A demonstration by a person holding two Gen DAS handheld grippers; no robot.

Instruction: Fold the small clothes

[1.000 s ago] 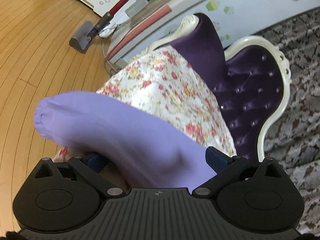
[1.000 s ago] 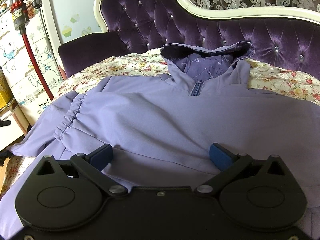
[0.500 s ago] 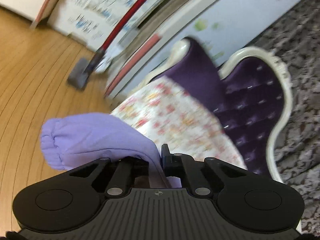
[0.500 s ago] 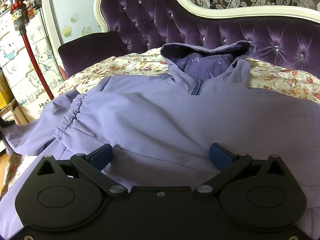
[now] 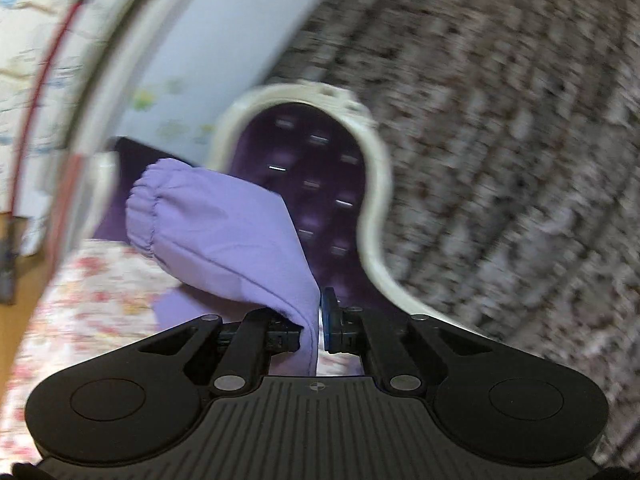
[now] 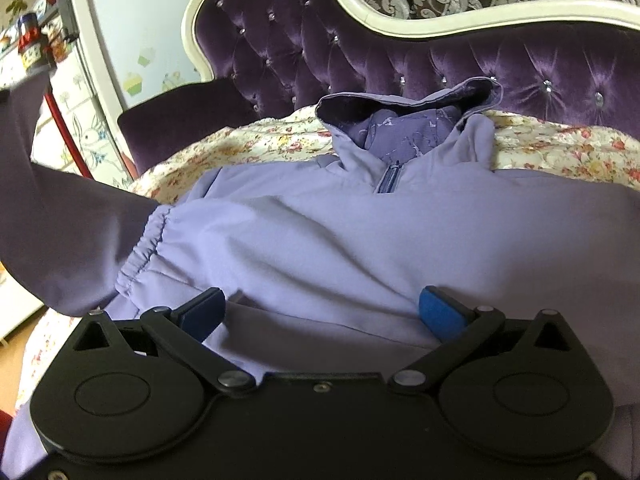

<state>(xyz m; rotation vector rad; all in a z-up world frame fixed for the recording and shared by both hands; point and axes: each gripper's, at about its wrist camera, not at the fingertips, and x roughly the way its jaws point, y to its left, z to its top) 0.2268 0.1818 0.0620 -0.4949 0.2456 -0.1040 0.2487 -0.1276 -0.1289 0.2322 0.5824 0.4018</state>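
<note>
Two tongs, left tongs [image 5: 316, 326] pinching lilac jacket sleeve [image 5: 216, 236], right tongs [image 6: 322, 312] wide above jacket [image 6: 360, 240].

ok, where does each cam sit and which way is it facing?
Left wrist: on the left gripper, shut on a lilac sleeve, facing the purple sofa back and patterned wall.
Right wrist: on the right gripper, jaws open, low over the lilac jacket, facing the sofa back.
Shared: jacket, sofa, floral cover.

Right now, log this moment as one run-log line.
stage: sleeve fold | left gripper: shut on sleeve, lifted | right gripper: open, over jacket | surface: floral cover
</note>
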